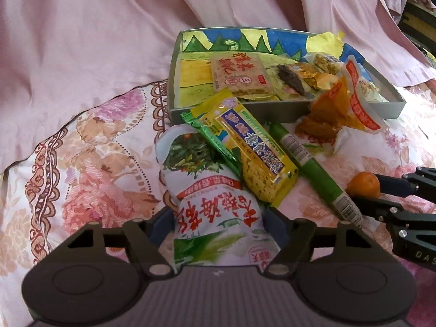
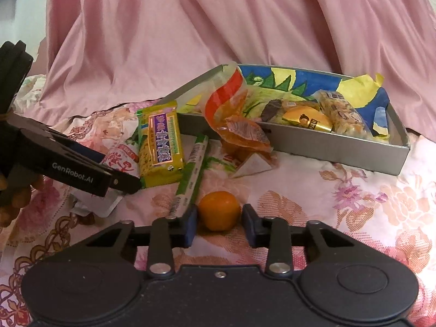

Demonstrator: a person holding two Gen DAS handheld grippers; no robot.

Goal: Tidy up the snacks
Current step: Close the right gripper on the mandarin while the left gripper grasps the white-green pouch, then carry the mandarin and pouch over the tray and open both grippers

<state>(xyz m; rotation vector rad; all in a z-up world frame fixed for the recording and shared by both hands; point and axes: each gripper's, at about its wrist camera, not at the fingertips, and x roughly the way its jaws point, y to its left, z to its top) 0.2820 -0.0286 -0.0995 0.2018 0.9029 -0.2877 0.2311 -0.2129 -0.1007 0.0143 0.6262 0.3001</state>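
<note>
Left gripper [image 1: 218,227]: pads pressed on both sides of white snack bag [image 1: 215,207], near edge of floral bedspread [image 1: 90,147].
Right gripper [image 2: 219,222]: jaws straddling small orange fruit [image 2: 219,214], narrow gaps each side, not clamped.
Beyond: yellow snack pack [image 1: 253,150] leaning on bag, green stick pack [image 1: 313,166] beside.
Farther: orange-red pouch [image 2: 239,128] draped over grey tray [image 2: 335,150] rim; more snacks inside tray.

A small round orange [image 2: 219,214] sits on the bed. A white snack bag [image 1: 215,212] lies at its nine o'clock.
</note>
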